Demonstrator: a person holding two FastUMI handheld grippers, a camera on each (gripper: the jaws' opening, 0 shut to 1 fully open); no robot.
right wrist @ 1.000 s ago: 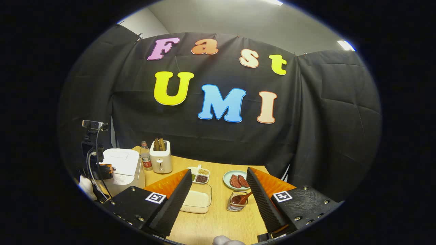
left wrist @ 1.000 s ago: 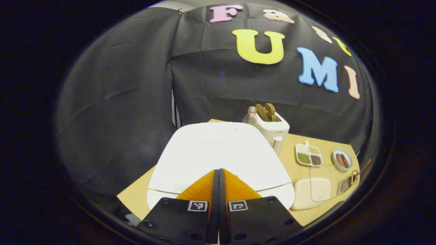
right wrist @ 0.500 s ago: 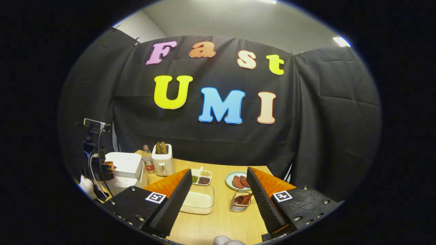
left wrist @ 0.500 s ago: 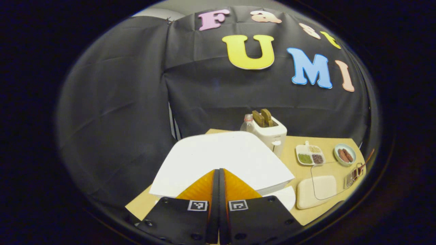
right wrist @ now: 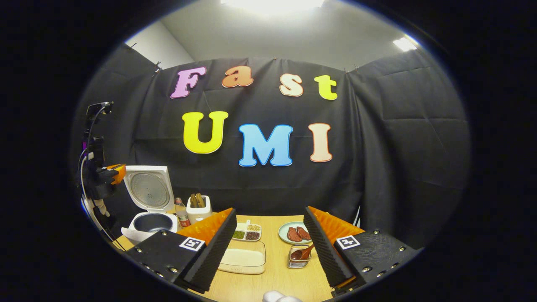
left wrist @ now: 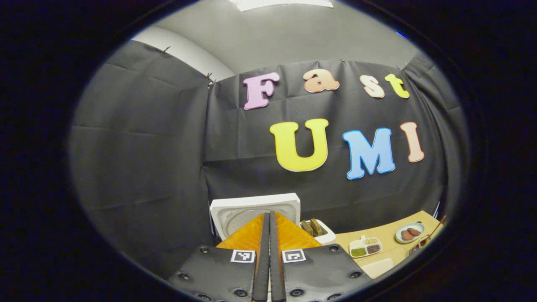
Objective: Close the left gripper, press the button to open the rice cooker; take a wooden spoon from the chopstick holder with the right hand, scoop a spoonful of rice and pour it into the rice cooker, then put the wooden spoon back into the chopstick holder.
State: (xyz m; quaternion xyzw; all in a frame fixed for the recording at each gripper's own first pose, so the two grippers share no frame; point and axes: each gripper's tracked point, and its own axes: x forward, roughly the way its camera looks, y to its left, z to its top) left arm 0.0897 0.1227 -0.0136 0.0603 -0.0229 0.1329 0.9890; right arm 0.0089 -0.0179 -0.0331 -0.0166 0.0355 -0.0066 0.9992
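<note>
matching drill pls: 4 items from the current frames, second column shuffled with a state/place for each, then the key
1. rice cooker lid
2. wooden spoon
3. left gripper
4. right gripper

A. jaws open
B. raised upright
C. jaws shut, empty
D. resting in the chopstick holder

Pairs: 1-B, 2-D, 3-C, 4-A
</note>
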